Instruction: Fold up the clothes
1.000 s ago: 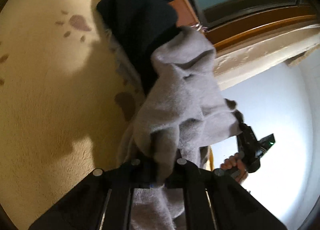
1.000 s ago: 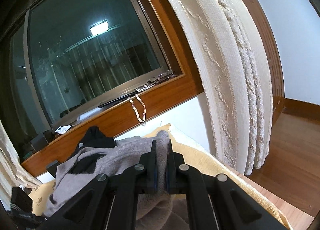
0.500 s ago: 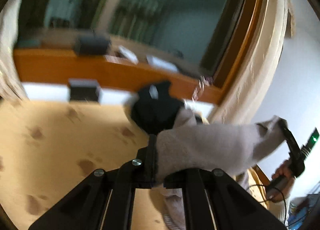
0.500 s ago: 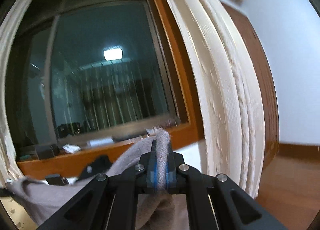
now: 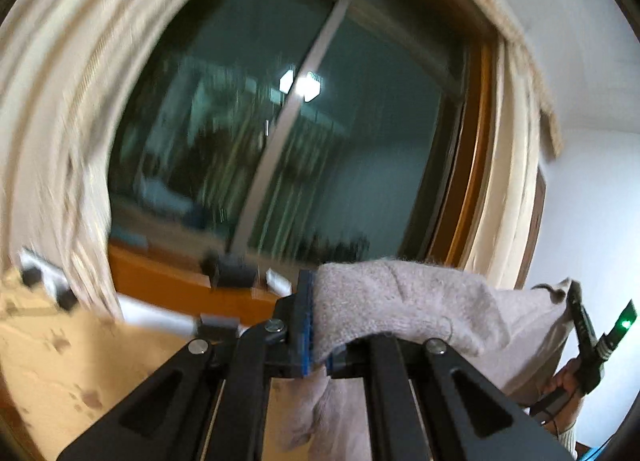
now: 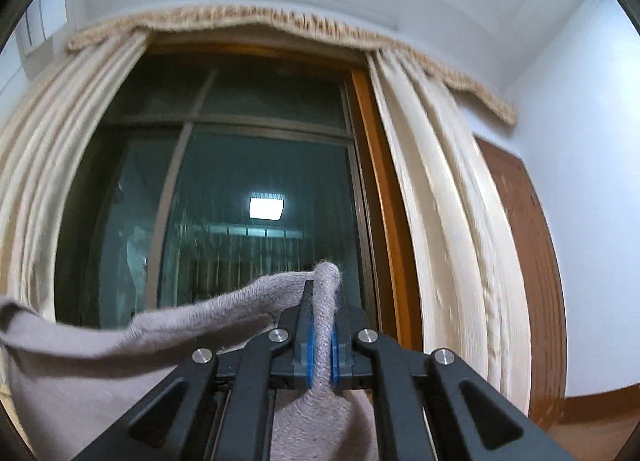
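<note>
While both cameras tilt up toward the window, the grey knit garment (image 6: 168,337) hangs stretched in the air between the 2 grippers. At the lower centre of the right wrist view, the right gripper (image 6: 322,341) has its fingers (image 6: 306,345) clamped tight on a bunched fold of the grey wool, which pokes up above the blue pads and trails away to the lower left edge of the frame as a taut upper hem, with the body of the cloth sagging beneath it. In the left wrist view, at lower centre, the left gripper (image 5: 316,325) grips another part of the same garment (image 5: 400,309): its left finger presses against the wool, and the knit drapes over the right finger and hides it, so the fingers read as clenched on the cloth. From there the wool runs to the right side of the frame, where the other gripper (image 5: 580,325), showing a green light, pinches its far corner, held by a hand (image 5: 566,381) at the lower right. Behind, a dark window (image 6: 256,201) reflects a ceiling lamp, flanked by cream curtains (image 6: 452,221). A yellow bedspread with brown spots (image 5: 60,361) fills the lower left of the left wrist view, below an orange-brown wooden sill (image 5: 168,281)
</note>
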{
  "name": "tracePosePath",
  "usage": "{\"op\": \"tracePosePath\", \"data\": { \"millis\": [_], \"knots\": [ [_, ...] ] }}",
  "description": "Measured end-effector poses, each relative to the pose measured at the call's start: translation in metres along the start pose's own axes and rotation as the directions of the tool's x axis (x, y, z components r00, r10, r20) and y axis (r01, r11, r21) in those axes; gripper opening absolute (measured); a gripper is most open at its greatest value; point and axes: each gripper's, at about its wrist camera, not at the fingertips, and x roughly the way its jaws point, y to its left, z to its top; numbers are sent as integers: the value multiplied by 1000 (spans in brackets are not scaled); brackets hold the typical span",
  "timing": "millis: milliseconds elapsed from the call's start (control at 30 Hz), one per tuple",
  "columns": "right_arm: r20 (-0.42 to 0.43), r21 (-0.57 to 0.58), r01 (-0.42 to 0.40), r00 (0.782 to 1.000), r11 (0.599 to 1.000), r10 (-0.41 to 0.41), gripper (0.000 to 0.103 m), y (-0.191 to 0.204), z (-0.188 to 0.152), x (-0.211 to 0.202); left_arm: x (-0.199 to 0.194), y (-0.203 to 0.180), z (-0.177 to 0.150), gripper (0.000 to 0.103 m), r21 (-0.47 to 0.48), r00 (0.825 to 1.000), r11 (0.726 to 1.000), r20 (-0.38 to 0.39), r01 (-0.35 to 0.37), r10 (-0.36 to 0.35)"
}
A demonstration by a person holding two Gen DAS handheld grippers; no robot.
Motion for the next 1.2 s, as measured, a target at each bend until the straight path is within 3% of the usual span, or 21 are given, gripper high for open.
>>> {"op": "tracePosePath", "data": {
  "millis": [233,433,633,733,867,933,1000,1100,1200],
  "knots": [
    [134,40,-20,991,999,14,6,20,47,-40,-106,-27,51,6,109,975,993,222,-39,14],
    [228,61,-55,973,997,39,6,36,80,-71,-164,-32,64,9,148,954,982,292,-120,72],
    [59,-3,-77,995,997,77,6,70,30,-36,-167,-16,60,10,165,953,963,250,-215,170],
    [-38,-37,-93,995,995,91,6,87,2,-15,-138,-2,48,11,172,954,947,182,-271,240],
    [-168,-78,-118,980,990,103,6,110,-34,12,-82,26,20,11,185,938,920,51,-346,343],
    [-234,-94,-133,966,987,108,6,121,-58,26,-41,51,-4,11,192,914,904,-60,-383,400],
    [-329,-99,-160,937,982,119,6,136,-100,47,-5,79,-30,11,188,876,888,-171,-420,451],
    [-447,-145,-201,887,969,116,6,156,-159,69,52,125,-75,11,201,791,858,-333,-473,514],
    [-553,-194,-246,827,950,101,6,174,-217,88,94,158,-118,11,236,710,835,-442,-498,549]
  ]
}}
